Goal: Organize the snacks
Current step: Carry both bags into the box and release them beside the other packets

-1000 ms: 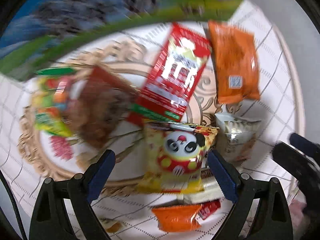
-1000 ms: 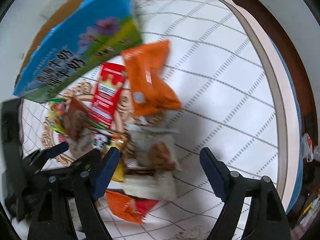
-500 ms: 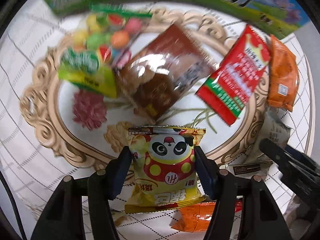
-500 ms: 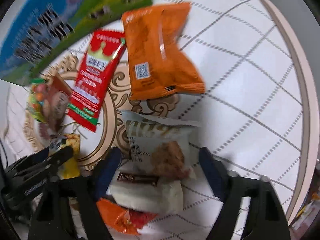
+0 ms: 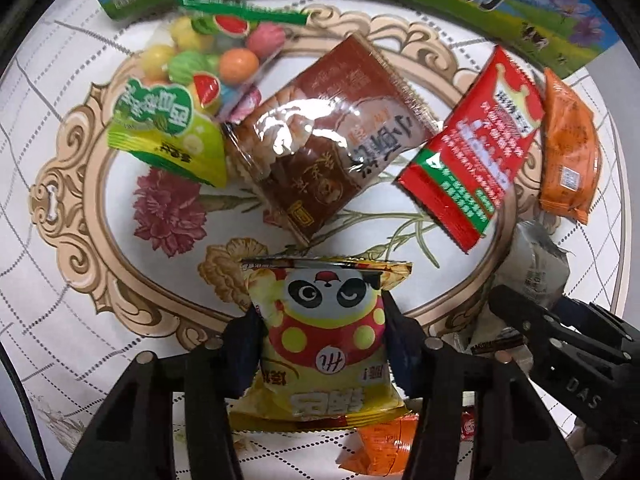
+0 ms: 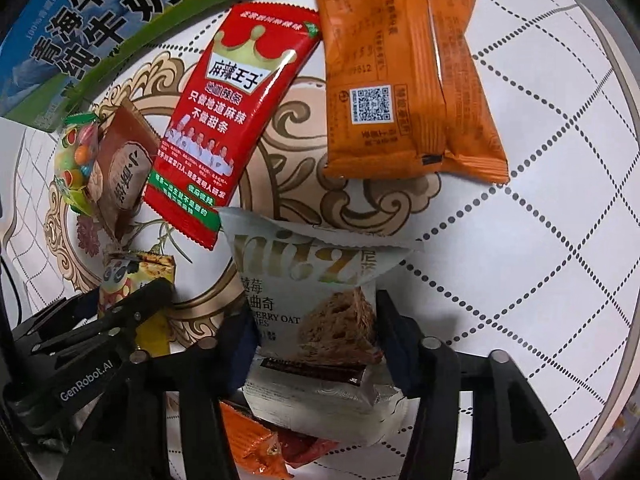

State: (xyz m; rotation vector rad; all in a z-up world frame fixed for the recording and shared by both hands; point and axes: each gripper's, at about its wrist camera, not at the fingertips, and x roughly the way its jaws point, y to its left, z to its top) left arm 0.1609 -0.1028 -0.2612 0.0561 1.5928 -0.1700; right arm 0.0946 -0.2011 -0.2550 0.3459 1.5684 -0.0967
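- Both views are bright and sharp, lit from overhead.
- Glare streaks the brown packet (image 5: 328, 136) and glints on the red packet (image 6: 236, 120).
- Fisheye bending curves the surface (image 6: 560, 160) grid, with dark vignetted corners.
- Soft shadows lie beneath the packets.

— What snacks lie on the cloth?
— A yellow panda bag (image 5: 324, 344), a grey-white cookie pack (image 6: 312, 304), a red strip pack (image 6: 232, 120) lying flat and aslant, and an orange pack (image 6: 404, 80) just beside it.
— And further off?
— A brown pack (image 5: 324, 136) touching a green candy bag (image 5: 180, 108).
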